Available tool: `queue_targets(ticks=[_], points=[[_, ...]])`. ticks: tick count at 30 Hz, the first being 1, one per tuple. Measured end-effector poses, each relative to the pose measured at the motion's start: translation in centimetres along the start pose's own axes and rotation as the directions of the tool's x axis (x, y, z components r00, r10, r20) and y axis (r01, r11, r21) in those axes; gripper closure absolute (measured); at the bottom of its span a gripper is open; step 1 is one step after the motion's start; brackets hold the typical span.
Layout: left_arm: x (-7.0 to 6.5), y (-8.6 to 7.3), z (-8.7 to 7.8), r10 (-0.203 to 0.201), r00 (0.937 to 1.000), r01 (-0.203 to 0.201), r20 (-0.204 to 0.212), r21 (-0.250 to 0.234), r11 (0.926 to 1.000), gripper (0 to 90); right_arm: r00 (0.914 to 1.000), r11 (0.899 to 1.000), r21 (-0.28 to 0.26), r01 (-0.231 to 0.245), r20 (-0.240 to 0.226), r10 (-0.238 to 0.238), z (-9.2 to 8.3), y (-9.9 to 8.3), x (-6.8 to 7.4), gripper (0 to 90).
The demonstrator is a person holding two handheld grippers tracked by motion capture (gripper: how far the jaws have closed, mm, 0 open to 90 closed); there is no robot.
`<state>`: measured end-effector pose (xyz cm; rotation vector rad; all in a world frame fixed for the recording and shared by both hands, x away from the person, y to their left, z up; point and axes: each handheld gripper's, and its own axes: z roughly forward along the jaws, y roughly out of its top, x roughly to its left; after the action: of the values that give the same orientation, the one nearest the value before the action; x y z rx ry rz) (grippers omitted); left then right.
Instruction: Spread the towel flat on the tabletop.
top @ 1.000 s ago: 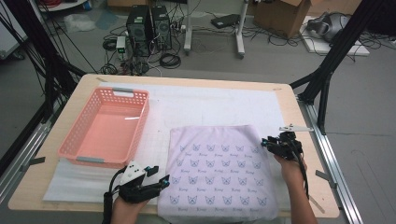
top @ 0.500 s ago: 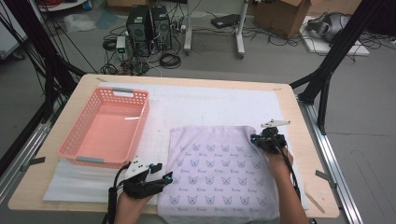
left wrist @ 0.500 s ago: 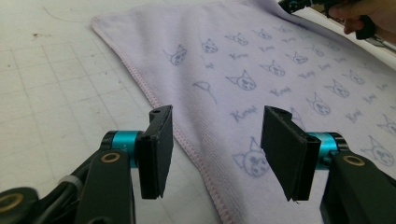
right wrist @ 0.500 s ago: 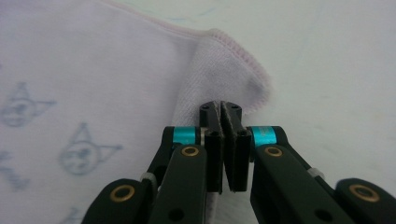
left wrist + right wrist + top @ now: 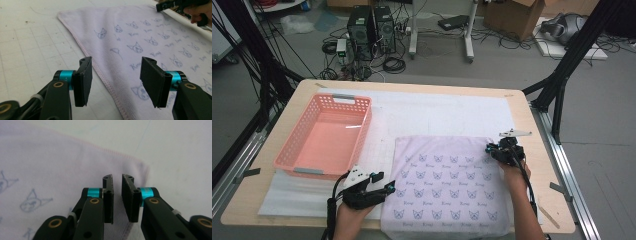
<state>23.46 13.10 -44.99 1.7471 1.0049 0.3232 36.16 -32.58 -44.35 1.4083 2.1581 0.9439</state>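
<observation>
The right tool (image 5: 117, 195), jaws narrowed to a slit with nothing visibly between them, hangs over the far right corner of the lilac towel (image 5: 447, 185), having opened slightly after closing. The left tool (image 5: 115, 82) stands wide astride the near left hem. To fold well, each should pinch its hem squarely. A second ago, the right tool sat farther right, off the corner.

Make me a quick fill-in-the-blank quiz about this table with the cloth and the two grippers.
1. The basket on the table is ____ in colour.
2. The left gripper has its jaws ____ over the edge of the cloth.
3. The right gripper is at the cloth's far ____ corner.
4. The cloth is printed with small ____ faces.

Missing words: pink; open; right; cat
</observation>
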Motion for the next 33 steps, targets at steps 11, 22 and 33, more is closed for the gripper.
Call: queue_targets(ticks=[11, 22, 33], points=[[0.8, 2.4, 2.7, 0.023, 0.9997, -0.023, 0.007, -0.014, 0.9996, 51.0, 0.9997, 0.995, -0.101, -0.021, 0.006, 0.022, -4.5, -2.9, -1.1, 77.9], [2.3, 5.4, 8.2, 0.04, 0.9921, -0.031, -0.119, 0.081, 0.9962, 61.7, 0.9965, 0.997, -0.074, 0.001, -0.083, -0.007, -7.8, -7.1, 0.8, 70.4], [3.1, 5.5, 10.0, 0.124, 0.9598, -0.077, -0.252, 0.186, 0.9794, 80.7, 0.9934, 0.995, -0.102, 0.007, -0.114, -0.018, -8.3, -7.7, 1.2, 66.9]])
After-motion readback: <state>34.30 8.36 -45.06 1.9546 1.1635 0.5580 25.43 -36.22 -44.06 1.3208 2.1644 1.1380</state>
